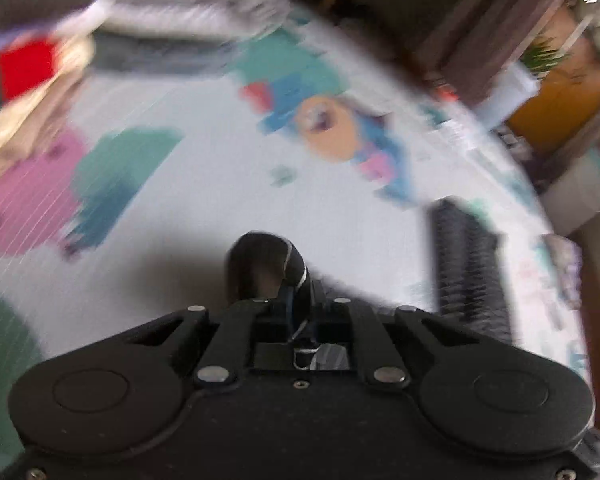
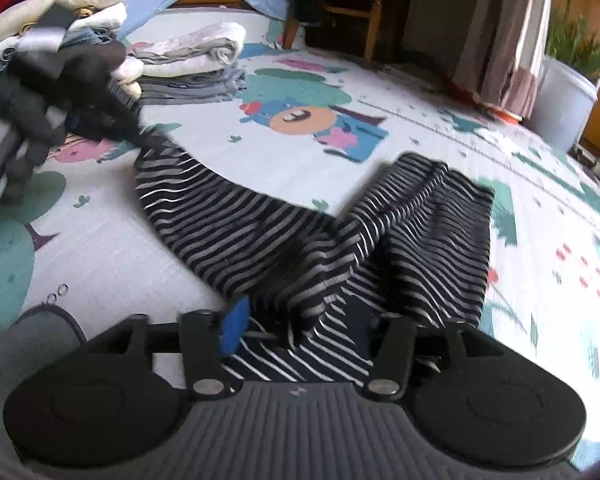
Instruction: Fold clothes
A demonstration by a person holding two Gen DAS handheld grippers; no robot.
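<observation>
Your left gripper [image 2: 120, 92] pinches one corner of the limp striped garment [image 2: 284, 236], your right gripper [image 2: 300, 320] clamps its near edge; grip hems, since it sags.

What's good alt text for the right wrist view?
A black-and-grey striped garment lies crumpled on a cartoon-print play mat, its near edge between the right gripper fingers. At upper left, the left gripper, held by a dark-gloved hand, pinches the far end, with folded clothes stacked behind.
</observation>
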